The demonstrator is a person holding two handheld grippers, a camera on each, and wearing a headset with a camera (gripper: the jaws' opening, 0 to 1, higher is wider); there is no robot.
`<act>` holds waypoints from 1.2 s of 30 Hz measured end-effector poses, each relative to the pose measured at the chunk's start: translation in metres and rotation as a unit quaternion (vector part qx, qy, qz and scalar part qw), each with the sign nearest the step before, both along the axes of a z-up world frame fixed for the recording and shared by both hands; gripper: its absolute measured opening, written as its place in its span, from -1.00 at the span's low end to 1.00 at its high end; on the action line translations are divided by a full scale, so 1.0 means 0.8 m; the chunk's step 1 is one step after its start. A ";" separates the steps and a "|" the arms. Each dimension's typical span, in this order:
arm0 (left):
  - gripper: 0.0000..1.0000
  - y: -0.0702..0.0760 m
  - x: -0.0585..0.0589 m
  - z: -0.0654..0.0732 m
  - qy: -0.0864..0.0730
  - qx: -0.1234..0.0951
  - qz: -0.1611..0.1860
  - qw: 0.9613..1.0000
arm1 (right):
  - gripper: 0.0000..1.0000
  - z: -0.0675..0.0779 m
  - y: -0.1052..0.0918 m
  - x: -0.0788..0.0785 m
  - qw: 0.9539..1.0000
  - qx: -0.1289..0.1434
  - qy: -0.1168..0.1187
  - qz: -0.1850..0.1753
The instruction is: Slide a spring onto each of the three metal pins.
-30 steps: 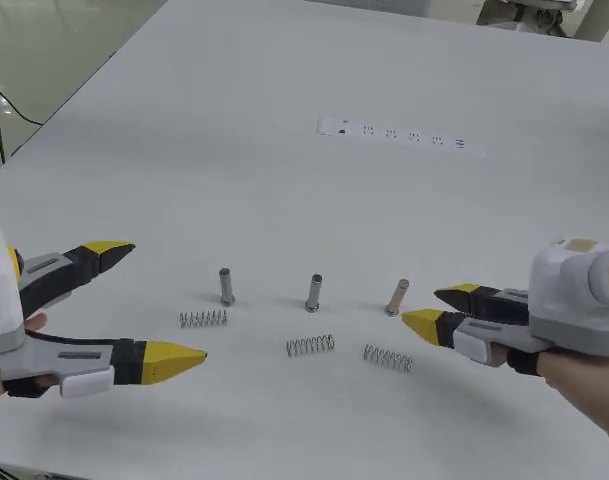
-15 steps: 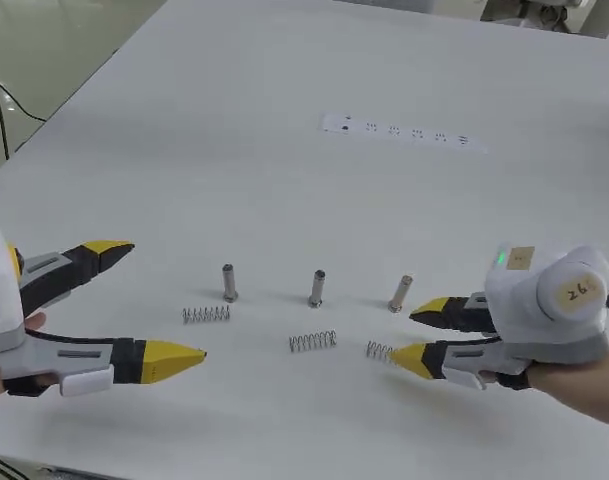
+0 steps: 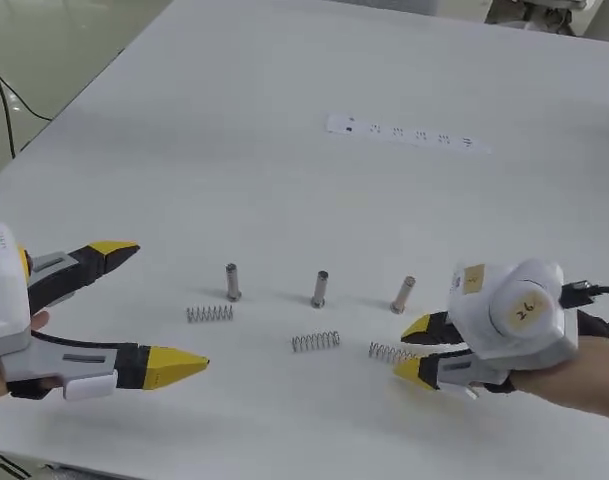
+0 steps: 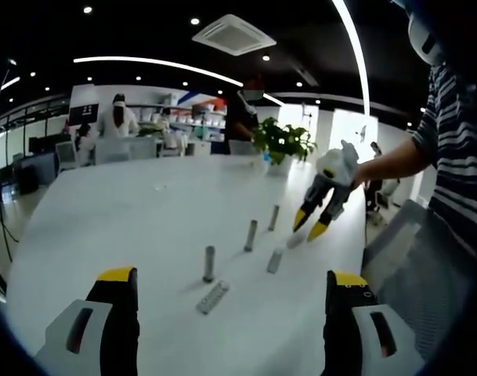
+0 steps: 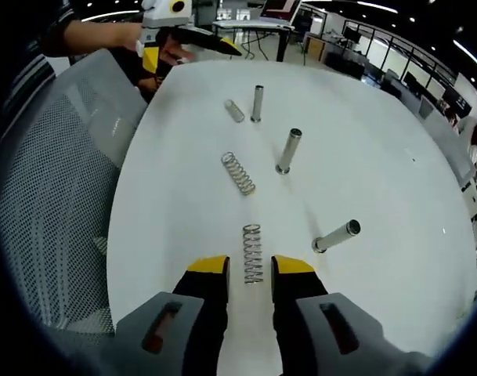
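At the far left I had the left gripper (image 3: 159, 305) just above the white table (image 3: 284, 180), its yellow-tipped jaws spread wide and holding nothing. It sat well apart from the parts, which lay off to its right.

Next came the left pin (image 3: 232, 282), which stood upright, with the left spring (image 3: 209, 314) lying flat on the table just in front of it and slightly to its left. Pin and spring were near each other but did not touch.

In the middle of the row the middle pin (image 3: 320, 289) also stood upright. The middle spring (image 3: 315, 342) lay on its side in front of it, again apart from the pin.

Further right, the right pin (image 3: 403, 294) was tilted rather than upright, its top leaning to the right. The right spring (image 3: 386, 352) lay flat on the table in front of it.

My right gripper (image 3: 409, 350) was low at that spring, pointing left along the table. In the right gripper view its jaws stood at a narrow gap, one tip on each side of the spring's near end. I could see a sliver of table on both sides of the coil, so the jaws were not clamped on it.

Far back on the table lay a white power strip (image 3: 404, 135).
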State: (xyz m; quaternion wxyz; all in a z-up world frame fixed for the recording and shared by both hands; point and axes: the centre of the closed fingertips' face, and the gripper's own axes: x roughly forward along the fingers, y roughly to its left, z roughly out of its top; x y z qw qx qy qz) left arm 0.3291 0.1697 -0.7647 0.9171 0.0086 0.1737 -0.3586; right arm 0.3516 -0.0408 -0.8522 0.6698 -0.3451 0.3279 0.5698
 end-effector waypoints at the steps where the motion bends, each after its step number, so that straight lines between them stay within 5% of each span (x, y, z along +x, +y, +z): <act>1: 0.93 0.001 0.000 0.000 0.000 0.000 0.000 1.000 | -0.63 -0.002 -0.001 0.000 1.000 -0.004 0.000 0.001; 18: 0.92 0.006 -0.003 -0.002 0.007 0.001 0.004 1.000 | -0.84 -0.013 -0.007 0.004 0.999 -0.025 -0.007 0.021; 27: 0.91 0.001 -0.005 0.002 0.003 0.002 -0.004 1.000 | -0.84 0.011 -0.007 0.004 1.000 -0.006 -0.014 0.020; 36: 0.85 -0.004 -0.014 -0.001 0.017 -0.008 -0.018 1.000 | -0.84 0.038 -0.004 -0.003 0.999 0.017 -0.032 0.023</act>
